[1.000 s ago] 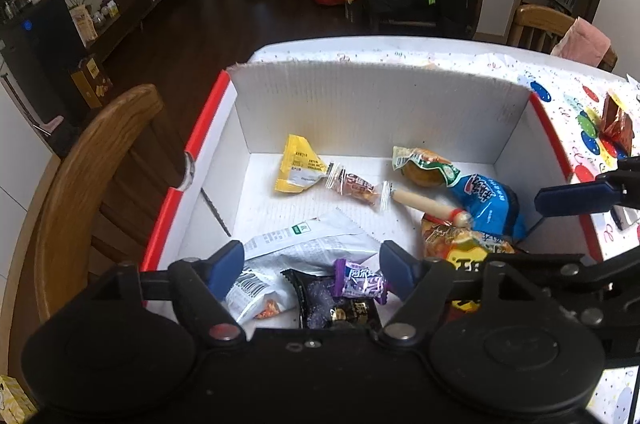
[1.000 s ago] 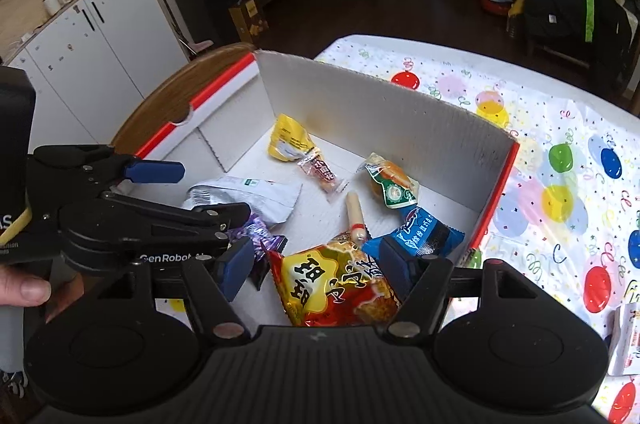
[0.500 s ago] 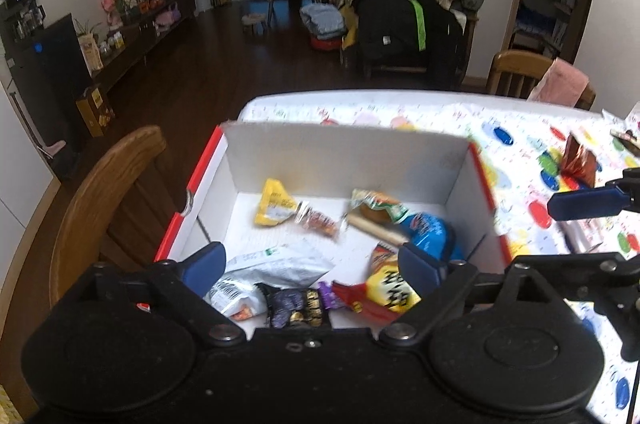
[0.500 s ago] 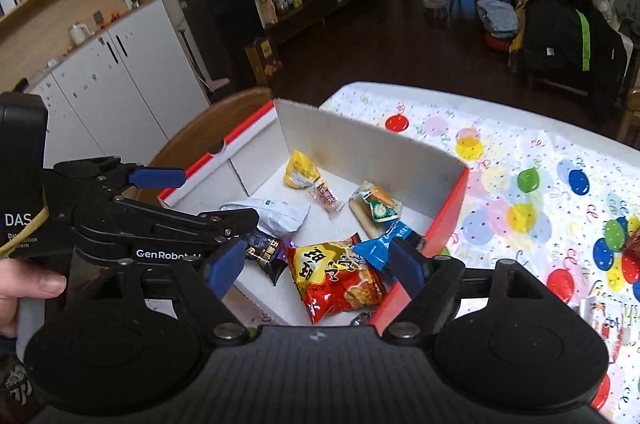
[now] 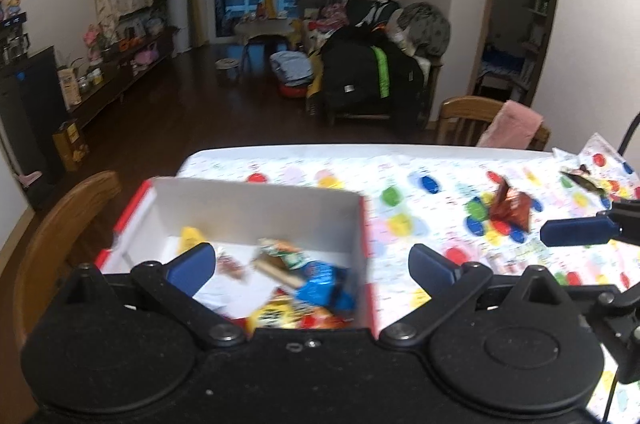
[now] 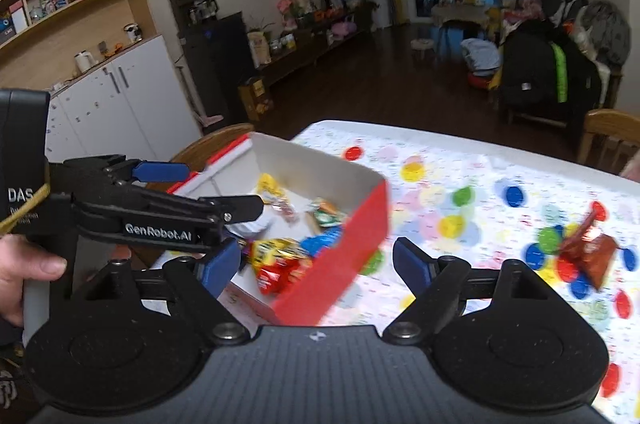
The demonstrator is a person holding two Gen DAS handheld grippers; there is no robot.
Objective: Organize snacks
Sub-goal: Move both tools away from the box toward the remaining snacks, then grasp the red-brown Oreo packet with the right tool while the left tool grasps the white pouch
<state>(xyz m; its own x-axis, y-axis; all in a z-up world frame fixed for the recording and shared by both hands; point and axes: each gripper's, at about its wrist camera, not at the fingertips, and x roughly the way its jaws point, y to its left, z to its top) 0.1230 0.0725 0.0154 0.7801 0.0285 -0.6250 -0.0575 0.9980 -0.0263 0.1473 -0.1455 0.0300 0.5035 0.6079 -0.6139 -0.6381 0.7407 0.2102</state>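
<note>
Both tools: left tool [image 5: 310, 266], right tool [image 6: 316, 266] apart, empty | You have raised them off the box [image 5: 256, 208] | Next: brown packet [image 6: 592, 254] ahead-right on desk [image 6: 440, 160].

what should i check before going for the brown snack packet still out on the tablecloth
1. Right hand-held gripper open and empty: ok.
2. Left hand-held gripper open and empty: ok.
3. Brown packet clear of other snacks: ok.
4. Packet lined up between the right fingers: not ok, it lies off to the right.
5. Room left in the box: ok, bare floor shows.
6. Packet's exact orientation: cannot tell, blurred.
</note>
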